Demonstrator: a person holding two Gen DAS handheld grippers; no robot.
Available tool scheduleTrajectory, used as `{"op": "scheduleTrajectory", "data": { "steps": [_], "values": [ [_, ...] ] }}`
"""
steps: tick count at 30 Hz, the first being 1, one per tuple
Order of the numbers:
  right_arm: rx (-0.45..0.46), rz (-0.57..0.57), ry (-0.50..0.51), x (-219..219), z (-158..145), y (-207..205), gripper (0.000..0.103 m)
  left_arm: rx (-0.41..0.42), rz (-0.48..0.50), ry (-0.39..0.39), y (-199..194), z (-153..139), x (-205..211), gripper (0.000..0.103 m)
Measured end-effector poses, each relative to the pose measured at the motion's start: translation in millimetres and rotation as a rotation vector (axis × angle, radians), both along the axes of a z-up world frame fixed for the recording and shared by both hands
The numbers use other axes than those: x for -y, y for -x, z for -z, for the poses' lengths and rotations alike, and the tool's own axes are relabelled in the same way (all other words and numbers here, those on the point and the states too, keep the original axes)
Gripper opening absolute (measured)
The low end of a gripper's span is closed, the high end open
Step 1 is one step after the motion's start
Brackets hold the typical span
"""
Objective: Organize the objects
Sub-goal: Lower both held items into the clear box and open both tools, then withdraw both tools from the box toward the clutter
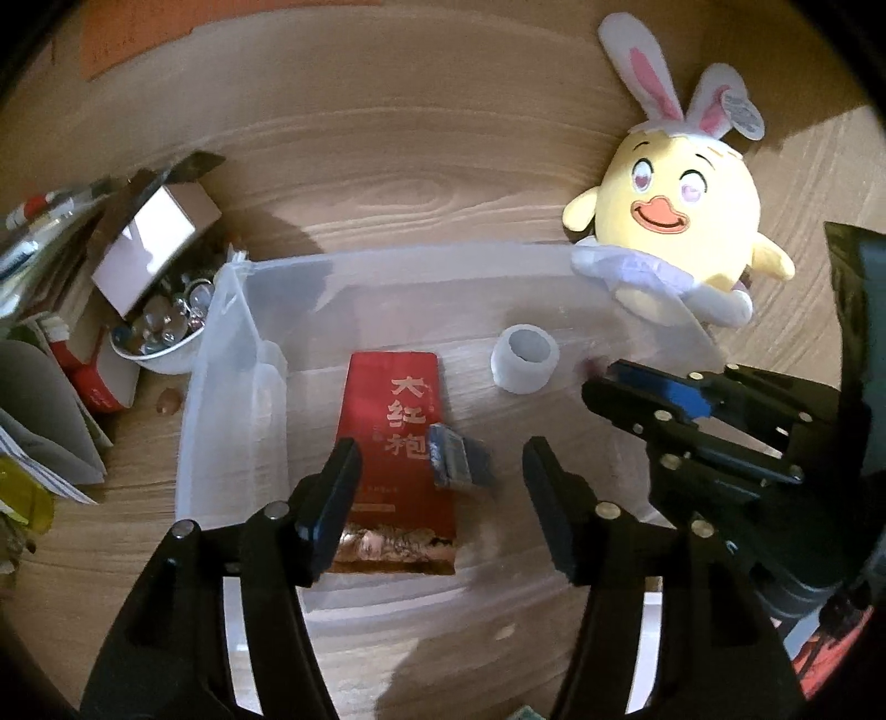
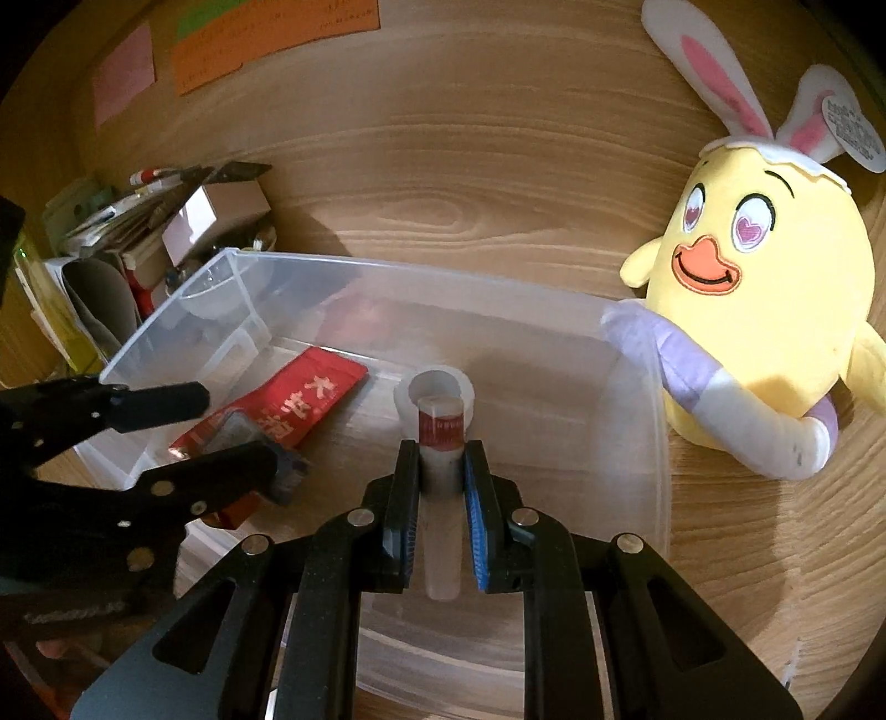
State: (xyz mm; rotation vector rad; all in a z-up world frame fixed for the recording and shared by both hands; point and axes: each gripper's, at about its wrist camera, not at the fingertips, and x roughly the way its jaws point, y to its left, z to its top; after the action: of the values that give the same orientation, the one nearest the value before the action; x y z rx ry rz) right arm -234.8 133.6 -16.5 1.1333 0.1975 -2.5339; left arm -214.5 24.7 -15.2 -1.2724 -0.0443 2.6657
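My right gripper (image 2: pixel 437 462) is clamped on a small tube with a red label (image 2: pixel 440 437), above the clear plastic bin (image 2: pixel 659 421). My left gripper (image 1: pixel 440 487) stands open and empty over the red packet (image 1: pixel 401 437) inside this bin.

A home desk: plush chick (image 2: pixel 769 288), sticky notes (image 2: pixel 277 39), stacked papers (image 1: pixel 39 387).
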Motion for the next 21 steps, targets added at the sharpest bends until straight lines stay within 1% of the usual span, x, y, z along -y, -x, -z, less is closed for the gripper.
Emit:
{"op": "scheduleTrajectory", "data": {
  "steps": [1, 2, 3, 4, 5, 6, 7, 9, 10, 13, 17, 18, 21],
  "values": [
    [0.001, 0.001, -0.003, 0.4, -0.7, 0.3, 0.014, -0.009, -0.002, 0.007, -2.8, -2.1, -0.8, 0.064],
    [0.004, 0.001, -0.005, 0.5, -1.5, 0.5, 0.015, -0.019, -0.006, 0.014, -5.1, -4.0, -1.0, 0.068],
    [0.005, 0.002, -0.005, -0.1, -2.5, 0.4, 0.019, -0.034, -0.011, 0.02, -8.8, -6.8, -0.8, 0.07],
    [0.001, 0.002, -0.004, -0.6, -3.9, 0.0, 0.023, -0.042, -0.014, 0.022, -11.0, -8.7, -0.5, 0.071],
    [-0.002, 0.001, -0.005, -0.4, -5.2, -0.9, 0.025, -0.048, -0.015, 0.021, -13.9, -10.9, 0.3, 0.071],
    [-0.008, 0.001, -0.009, 0.2, -6.5, -2.1, 0.028, -0.054, -0.015, 0.018, -17.0, -13.2, 1.3, 0.071],
    [-0.017, 0.004, -0.016, 0.5, -8.1, -3.7, 0.034, -0.06, -0.017, 0.016, -20.0, -15.1, 2.5, 0.071],
    [-0.04, 0.009, -0.029, 1.3, -11.9, -6.9, 0.042, -0.073, -0.022, 0.017, -25.8, -18.8, 4.3, 0.071],
    [-0.048, 0.01, -0.032, 1.0, -13.7, -8.8, 0.044, -0.08, -0.025, 0.017, -29.9, -21.1, 6.0, 0.071],
    [-0.064, 0.006, -0.035, 2.4, -18.5, -13.1, 0.045, -0.095, -0.034, 0.013, -38.0, -25.0, 10.4, 0.073],
    [-0.076, 0.002, -0.042, 2.1, -22.3, -20.6, 0.045, -0.11, -0.051, 0.007, -48.4, -28.4, 17.3, 0.078],
    [-0.078, 0.0, -0.043, 1.8, -23.0, -23.1, 0.047, -0.113, -0.055, 0.007, -51.2, -29.0, 19.2, 0.081],
    [-0.093, -0.004, -0.037, -0.5, -26.7, -33.6, 0.057, -0.121, -0.067, 0.01, -60.3, -28.9, 24.7, 0.087]
  ]
}}
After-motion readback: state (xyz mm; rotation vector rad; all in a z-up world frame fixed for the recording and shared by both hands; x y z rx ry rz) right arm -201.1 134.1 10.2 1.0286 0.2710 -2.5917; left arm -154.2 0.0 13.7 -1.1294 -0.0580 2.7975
